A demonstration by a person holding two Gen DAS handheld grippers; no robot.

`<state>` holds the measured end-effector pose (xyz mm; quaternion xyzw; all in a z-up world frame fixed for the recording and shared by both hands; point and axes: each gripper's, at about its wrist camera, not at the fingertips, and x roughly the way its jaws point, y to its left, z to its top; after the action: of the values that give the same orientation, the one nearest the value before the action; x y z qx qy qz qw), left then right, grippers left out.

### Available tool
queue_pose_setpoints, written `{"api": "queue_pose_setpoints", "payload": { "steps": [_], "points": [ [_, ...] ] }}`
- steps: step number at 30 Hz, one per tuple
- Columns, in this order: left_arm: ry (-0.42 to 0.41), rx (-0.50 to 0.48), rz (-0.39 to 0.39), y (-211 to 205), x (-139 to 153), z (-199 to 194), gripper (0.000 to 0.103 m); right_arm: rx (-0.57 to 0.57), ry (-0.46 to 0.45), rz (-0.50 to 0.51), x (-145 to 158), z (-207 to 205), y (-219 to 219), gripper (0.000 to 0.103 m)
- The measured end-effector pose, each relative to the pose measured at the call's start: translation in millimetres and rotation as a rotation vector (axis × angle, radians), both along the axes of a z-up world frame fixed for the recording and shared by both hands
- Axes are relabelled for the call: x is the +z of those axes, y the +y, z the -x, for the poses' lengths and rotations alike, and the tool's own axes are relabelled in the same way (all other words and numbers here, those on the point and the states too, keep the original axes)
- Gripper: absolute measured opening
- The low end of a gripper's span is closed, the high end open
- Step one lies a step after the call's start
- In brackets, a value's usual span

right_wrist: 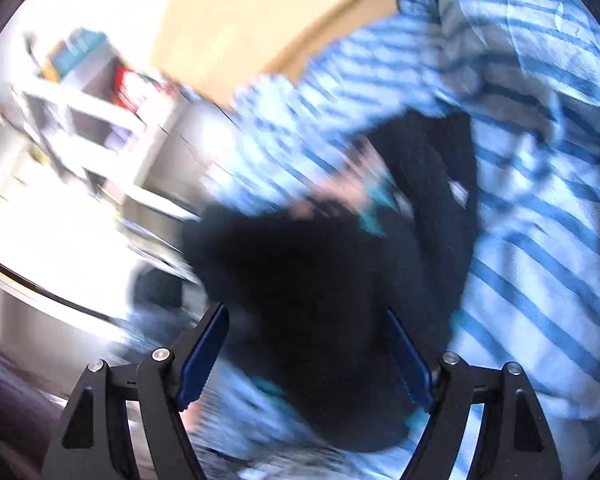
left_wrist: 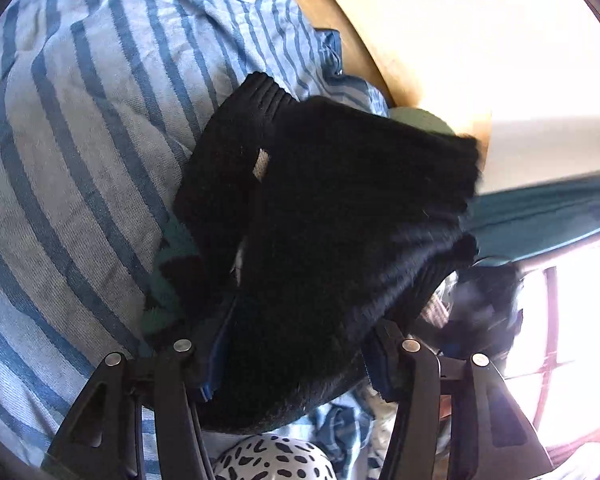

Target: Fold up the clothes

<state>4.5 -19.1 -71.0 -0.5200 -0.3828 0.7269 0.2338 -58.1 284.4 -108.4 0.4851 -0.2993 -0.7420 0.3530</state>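
Both grippers, left (left_wrist: 296, 344) and right (right_wrist: 308, 356), pinch the black sweater (left_wrist: 340, 200) (lifted off striped bedding (left_wrist: 80, 120)); next, lay it flat.

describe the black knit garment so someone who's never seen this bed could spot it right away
Start from the wide blue-and-white striped bedding that covers the bed. On it, bunched between the fingers of the left gripper, is the black knit garment. It is the only solid black fuzzy piece, with a ribbed hem and a small beige tag, unlike the striped sheet and the white black-spotted fabric below.
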Motion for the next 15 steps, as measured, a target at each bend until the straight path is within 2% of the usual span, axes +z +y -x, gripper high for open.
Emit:
{"api": "queue_pose_setpoints", "payload": {
  "steps": [3,5,6,7,9,11,12,14,15],
  "points": [
    [-0.006,-0.003,-0.015,-1.5,-7.0,10.3,0.057,-0.049,0.081,0.155,22.2,5.2,20.2,0.084],
    [-0.018,0.009,-0.037,-5.2,-12.0,13.5,0.057,-0.117,0.108,0.149,29.3,14.0,32.6,0.085],
    [-0.03,0.025,-0.051,-4.5,-15.5,18.3,0.057,-0.146,0.096,0.095,27.9,19.5,29.2,0.085],
    [-0.043,0.04,-0.066,-3.8,-19.0,23.2,0.057,-0.172,0.065,-0.018,24.6,30.5,27.1,0.085],
    [-0.069,0.081,-0.091,-7.8,-26.0,28.8,0.057,-0.15,0.031,-0.175,13.9,49.2,15.5,0.074],
    [-0.095,0.131,-0.112,-17.3,-33.0,30.3,0.057,-0.083,0.01,-0.208,-1.6,62.8,-5.9,0.07],
    [-0.104,0.157,-0.095,-21.8,-37.3,30.2,0.057,-0.049,-0.001,-0.224,-9.4,69.5,-16.7,0.07],
    [-0.116,0.19,-0.064,-26.1,-42.0,28.8,0.057,-0.037,-0.007,-0.189,-13.2,70.6,-29.0,0.07],
    [-0.122,0.207,-0.049,-28.3,-44.4,28.1,0.057,-0.039,0.003,-0.138,-7.7,64.6,-25.9,0.071]
  ]
}}
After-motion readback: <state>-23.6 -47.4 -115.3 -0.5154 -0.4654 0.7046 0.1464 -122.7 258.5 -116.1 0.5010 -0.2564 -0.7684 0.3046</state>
